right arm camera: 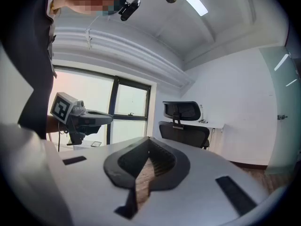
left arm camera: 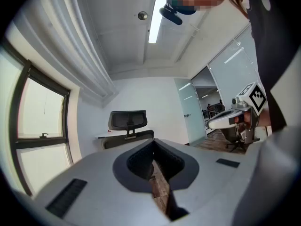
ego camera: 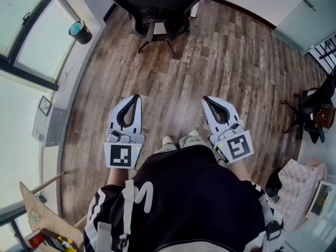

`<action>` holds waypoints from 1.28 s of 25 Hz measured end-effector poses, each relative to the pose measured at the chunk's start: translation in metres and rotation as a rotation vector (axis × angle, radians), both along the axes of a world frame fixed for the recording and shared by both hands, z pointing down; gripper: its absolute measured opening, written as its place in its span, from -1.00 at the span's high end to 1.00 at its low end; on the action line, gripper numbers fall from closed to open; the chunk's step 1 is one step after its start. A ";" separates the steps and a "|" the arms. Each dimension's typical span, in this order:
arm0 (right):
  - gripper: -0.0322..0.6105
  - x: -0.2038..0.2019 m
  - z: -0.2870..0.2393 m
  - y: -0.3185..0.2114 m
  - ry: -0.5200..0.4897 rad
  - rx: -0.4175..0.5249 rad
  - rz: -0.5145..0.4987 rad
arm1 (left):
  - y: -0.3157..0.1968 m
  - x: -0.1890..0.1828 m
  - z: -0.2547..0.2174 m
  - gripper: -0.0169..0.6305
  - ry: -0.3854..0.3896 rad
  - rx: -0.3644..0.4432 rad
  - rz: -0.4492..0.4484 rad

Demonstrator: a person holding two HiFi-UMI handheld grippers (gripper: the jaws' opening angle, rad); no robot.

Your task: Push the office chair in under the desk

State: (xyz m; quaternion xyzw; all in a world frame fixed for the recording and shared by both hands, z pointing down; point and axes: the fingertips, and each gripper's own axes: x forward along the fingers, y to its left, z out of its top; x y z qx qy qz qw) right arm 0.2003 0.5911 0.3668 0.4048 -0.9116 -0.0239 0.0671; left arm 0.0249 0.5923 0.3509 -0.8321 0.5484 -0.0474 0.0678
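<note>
Office chair (ego camera: 156, 7) w/ base (ego camera: 153, 40) only in head view; L gripper (ego camera: 137, 97), R gripper (ego camera: 205, 99) jaws closed, empty.

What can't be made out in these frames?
- Desk: head view's top edge cuts nearly all of it off; both gripper views show only a sliver behind the office chair.
- Space under the desk: hidden by the chair in both gripper views.
- Second chair: head view, cut by the right edge.

Closed, level: left gripper (ego camera: 137, 97), right gripper (ego camera: 206, 99)
</note>
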 end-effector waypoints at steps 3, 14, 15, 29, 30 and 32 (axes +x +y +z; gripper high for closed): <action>0.87 -0.003 0.000 -0.001 0.006 0.003 -0.003 | 0.000 -0.003 0.000 0.92 0.006 -0.005 -0.001; 0.87 -0.008 0.002 0.000 0.013 0.000 0.004 | -0.001 -0.012 0.002 0.92 0.034 -0.016 0.002; 0.87 -0.009 0.001 0.001 0.012 0.000 0.001 | 0.000 -0.013 0.002 0.92 0.034 -0.017 0.002; 0.87 -0.017 0.005 0.014 -0.033 -0.020 0.009 | 0.003 -0.029 0.009 0.92 0.058 -0.032 -0.001; 0.87 -0.018 0.005 0.014 -0.034 -0.017 0.008 | 0.003 -0.029 0.009 0.92 0.059 -0.034 -0.001; 0.87 -0.019 0.002 0.012 -0.036 -0.008 0.007 | 0.000 -0.029 0.008 0.92 0.065 -0.025 0.000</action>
